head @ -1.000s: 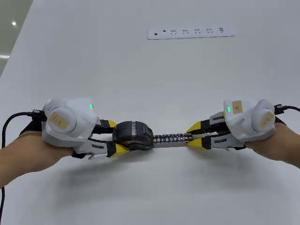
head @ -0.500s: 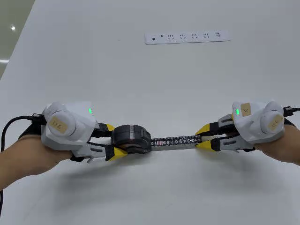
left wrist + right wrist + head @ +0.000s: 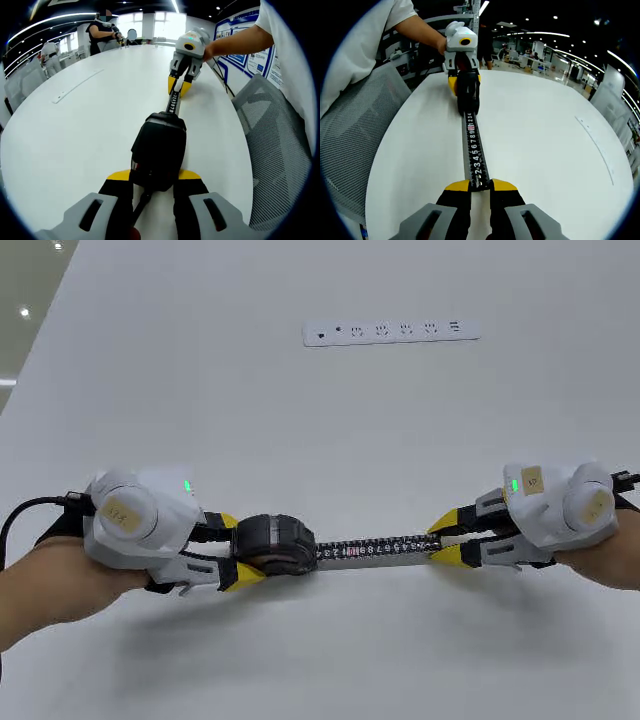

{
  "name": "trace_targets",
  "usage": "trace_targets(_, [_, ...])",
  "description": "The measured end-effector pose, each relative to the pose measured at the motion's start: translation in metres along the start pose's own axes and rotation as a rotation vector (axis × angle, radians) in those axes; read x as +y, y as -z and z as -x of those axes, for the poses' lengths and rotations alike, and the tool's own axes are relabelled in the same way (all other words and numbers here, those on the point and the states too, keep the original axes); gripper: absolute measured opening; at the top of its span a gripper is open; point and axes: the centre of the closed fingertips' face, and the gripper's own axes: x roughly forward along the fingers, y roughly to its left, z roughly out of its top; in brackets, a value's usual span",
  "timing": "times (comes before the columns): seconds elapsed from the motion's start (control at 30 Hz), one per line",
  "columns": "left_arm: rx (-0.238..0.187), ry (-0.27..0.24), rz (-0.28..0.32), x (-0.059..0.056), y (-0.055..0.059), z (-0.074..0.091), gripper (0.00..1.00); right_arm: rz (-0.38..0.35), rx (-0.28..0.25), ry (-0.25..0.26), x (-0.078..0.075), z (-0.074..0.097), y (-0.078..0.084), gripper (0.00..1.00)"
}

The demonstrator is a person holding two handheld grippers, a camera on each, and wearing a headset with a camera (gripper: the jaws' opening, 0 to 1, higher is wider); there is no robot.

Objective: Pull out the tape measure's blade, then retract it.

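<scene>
I'm clamping the left gripper [image 3: 238,548] shut around the tape measure [image 3: 272,543], lower left. The right gripper [image 3: 445,539] is pinching the blade [image 3: 375,546] end, lower right. The white table [image 3: 300,420] is stretching wide above, with the power strip [image 3: 390,332] well apart at upper centre.

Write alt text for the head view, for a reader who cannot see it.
Two hand-held grippers hold a tape measure's blade stretched over a white table: the left gripper clamps the black case, the right gripper pinches the blade's end. A white power strip lies farther back.
</scene>
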Motion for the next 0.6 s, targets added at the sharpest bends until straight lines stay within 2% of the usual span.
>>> trace_targets(0.47, [0.009,0.002,-0.004,0.0,0.0,0.0,0.25,-0.006,0.034,0.0,-0.003,0.018,0.018,0.1])
trace_targets(0.6, [0.009,0.003,-0.004,0.0,-0.001,0.0,0.25,-0.018,0.058,0.003,-0.006,0.026,0.031,0.1])
